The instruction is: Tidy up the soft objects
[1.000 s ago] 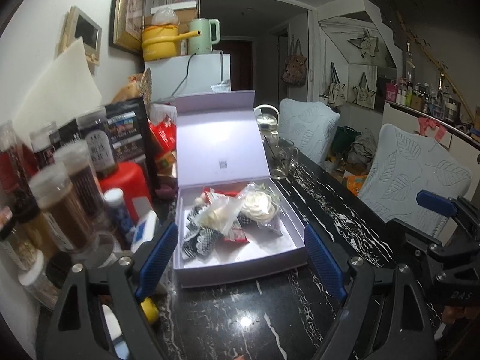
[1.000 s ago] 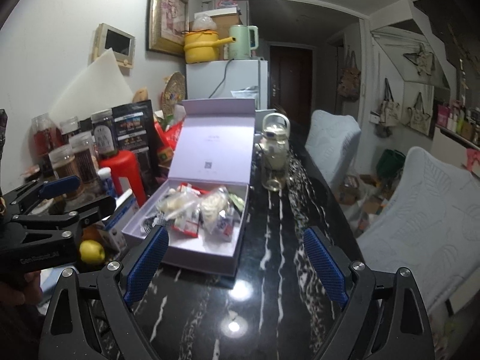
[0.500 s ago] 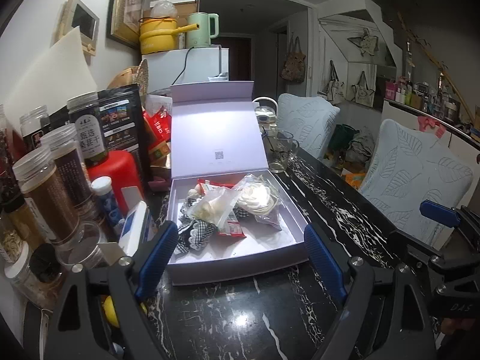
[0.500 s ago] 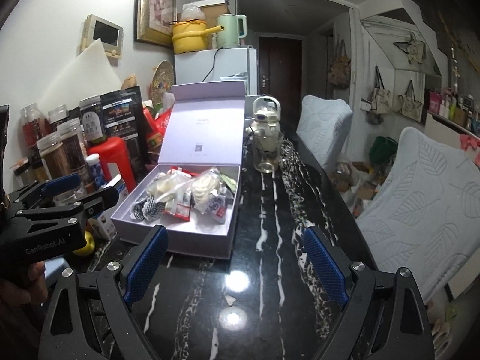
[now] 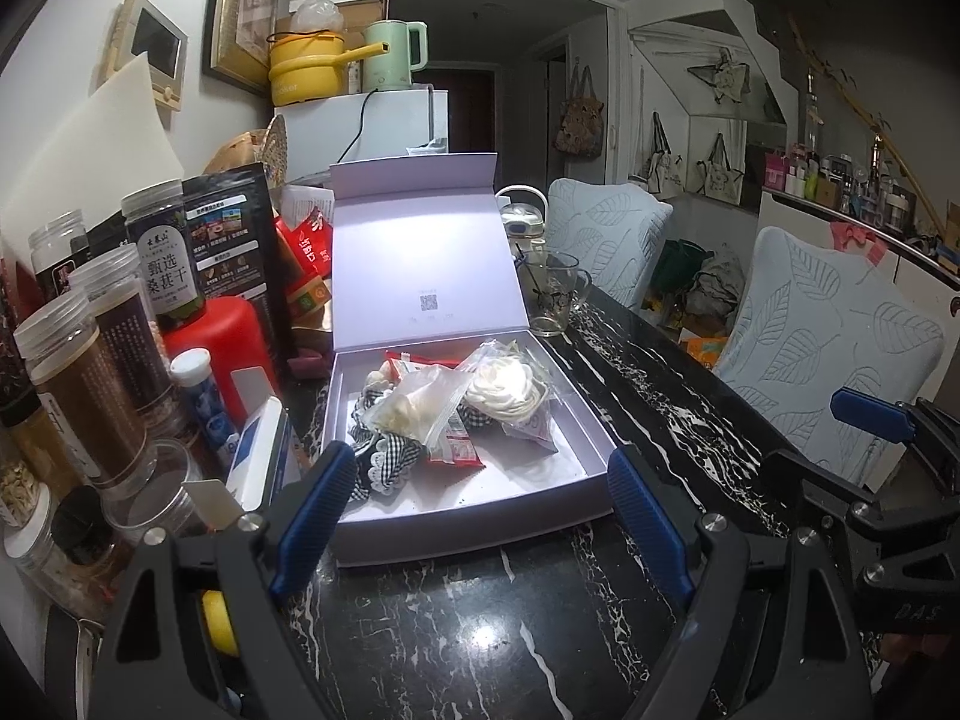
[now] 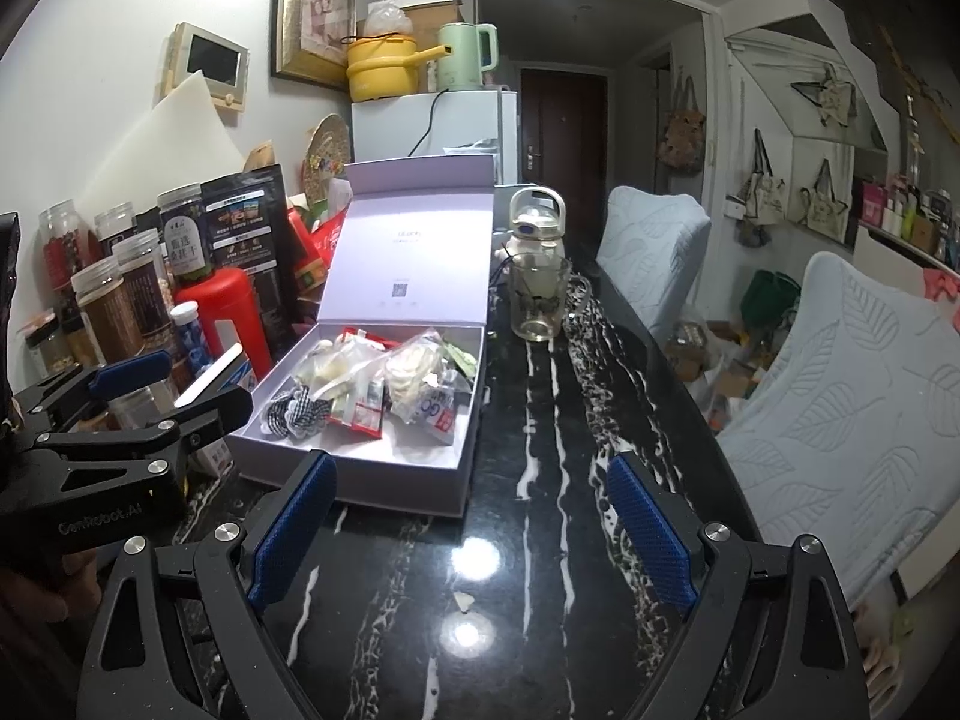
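A lilac box (image 5: 480,522) with its lid up stands on the black marble table (image 5: 456,630). In it lie a black-and-white checked fabric piece (image 5: 384,462), a clear bag (image 5: 414,405), a white fluffy item in plastic (image 5: 504,387) and red packets (image 5: 453,450). My left gripper (image 5: 474,510) is open and empty, just before the box's front wall. My right gripper (image 6: 471,531) is open and empty, over the table to the right of the box (image 6: 360,474). The left gripper also shows in the right wrist view (image 6: 162,396).
Jars (image 5: 90,384), a red canister (image 5: 222,342) and a dark pouch (image 5: 228,234) crowd the table's left side. A glass mug (image 6: 537,300) and a kettle (image 6: 537,222) stand behind the box. Two cushioned chairs (image 6: 852,390) line the table's right edge.
Both grippers have pulled back and risen a little, so the box sits slightly farther off. Both have stayed open and empty.
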The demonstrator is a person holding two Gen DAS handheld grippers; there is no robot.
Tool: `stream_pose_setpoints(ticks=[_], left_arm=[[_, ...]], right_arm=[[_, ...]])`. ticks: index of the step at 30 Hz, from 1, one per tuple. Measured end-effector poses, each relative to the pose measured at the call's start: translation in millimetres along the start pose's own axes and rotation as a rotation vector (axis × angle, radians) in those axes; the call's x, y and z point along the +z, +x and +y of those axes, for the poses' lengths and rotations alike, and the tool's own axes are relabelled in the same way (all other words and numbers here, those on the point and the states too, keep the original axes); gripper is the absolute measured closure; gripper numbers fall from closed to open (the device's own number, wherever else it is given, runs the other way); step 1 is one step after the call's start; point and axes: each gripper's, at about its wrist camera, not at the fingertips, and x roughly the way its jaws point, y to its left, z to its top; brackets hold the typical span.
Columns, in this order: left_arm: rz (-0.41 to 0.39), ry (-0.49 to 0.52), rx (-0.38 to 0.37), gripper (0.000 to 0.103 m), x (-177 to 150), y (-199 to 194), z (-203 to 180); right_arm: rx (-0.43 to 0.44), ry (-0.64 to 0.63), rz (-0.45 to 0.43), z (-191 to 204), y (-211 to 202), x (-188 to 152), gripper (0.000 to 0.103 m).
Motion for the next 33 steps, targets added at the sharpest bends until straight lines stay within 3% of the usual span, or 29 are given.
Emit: stream_pose_setpoints(ticks=[33], left_arm=[[0.030, 0.031, -0.019, 0.017, -3.7, 3.4, -8.2]], right_arm=[[-0.034, -0.006, 0.020, -5.5, 0.3, -3.3, 0.011]])
